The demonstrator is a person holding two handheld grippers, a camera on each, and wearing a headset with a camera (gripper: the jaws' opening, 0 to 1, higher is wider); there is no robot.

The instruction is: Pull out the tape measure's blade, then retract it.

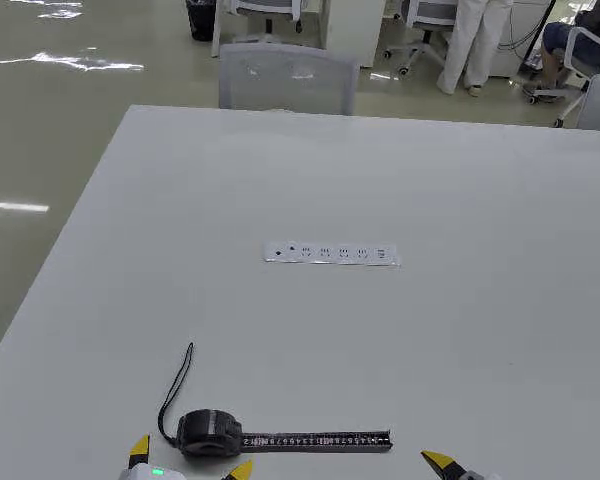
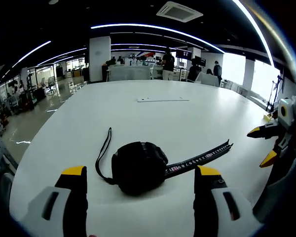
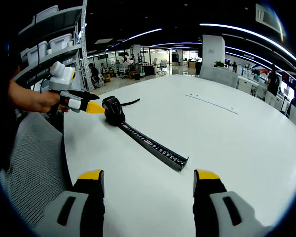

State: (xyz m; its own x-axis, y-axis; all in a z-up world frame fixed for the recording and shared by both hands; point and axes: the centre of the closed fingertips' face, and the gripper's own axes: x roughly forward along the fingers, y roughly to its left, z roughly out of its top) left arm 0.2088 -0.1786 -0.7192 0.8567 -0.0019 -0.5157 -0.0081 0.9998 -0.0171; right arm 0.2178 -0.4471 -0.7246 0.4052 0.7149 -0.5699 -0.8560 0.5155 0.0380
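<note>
A black tape measure lies on the white table near its front edge, with its dark blade pulled out to the right and a black wrist strap looping behind it. My left gripper stands open just in front of the case, its yellow-tipped fingers on either side and apart from it. My right gripper is open, short of the blade's end hook, with nothing between its fingers. The case and the left gripper sit at the far left of the right gripper view.
A white power strip is set into the table's middle. A grey office chair stands at the far edge, and people and more chairs are in the back right. A mesh chair back is left of my right gripper.
</note>
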